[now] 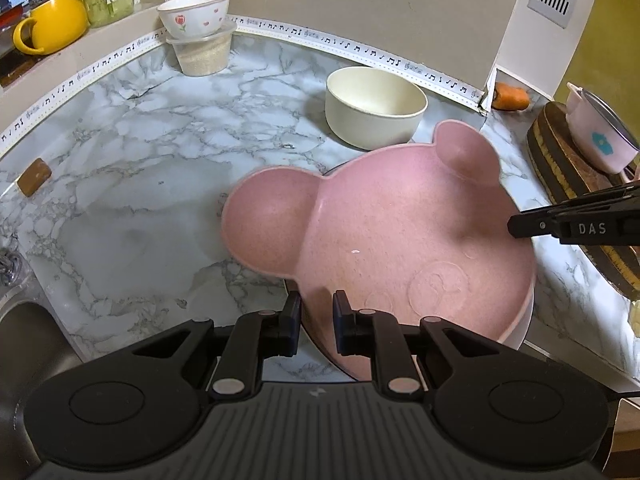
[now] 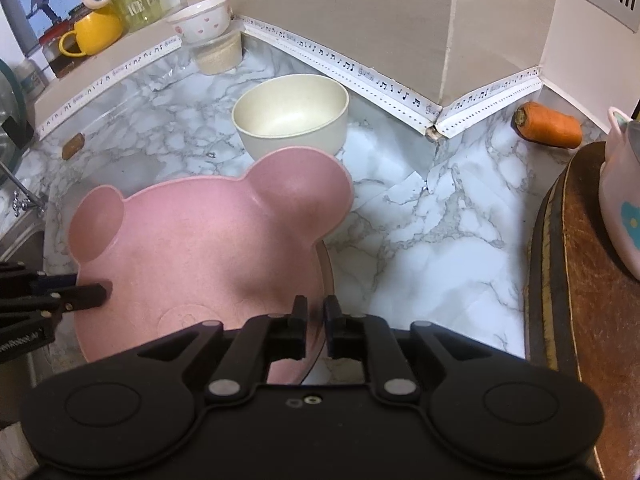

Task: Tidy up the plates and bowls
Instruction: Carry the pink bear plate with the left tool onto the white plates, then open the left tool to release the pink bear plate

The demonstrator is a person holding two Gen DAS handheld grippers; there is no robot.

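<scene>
Around your work, the marble counter [image 2: 420, 216] carries a cream bowl [image 2: 290, 114] at 12 o'clock of the pink plate [image 2: 208, 248], just beside its larger ear. A flowered bowl [image 1: 195, 14] sits stacked on a clear tub [image 1: 204, 52] in the far corner at 11 o'clock. A carrot [image 2: 548, 125] lies at 2 o'clock against the wall trim, and a wooden board [image 2: 580, 280] bearing a pink pot [image 2: 622, 208] stands at 3 o'clock. A yellow mug [image 1: 50, 24] rests on the ledge at 10 o'clock.

Your left gripper [image 1: 316, 312] has its jaws narrowed to a small gap straddling the plate's near rim at the plate's 7 o'clock. Your right gripper [image 2: 316, 318] has its jaws nearly together, pinching the rim at the plate's 5 o'clock. A second dish edge [image 2: 326, 264] shows beneath the plate.
</scene>
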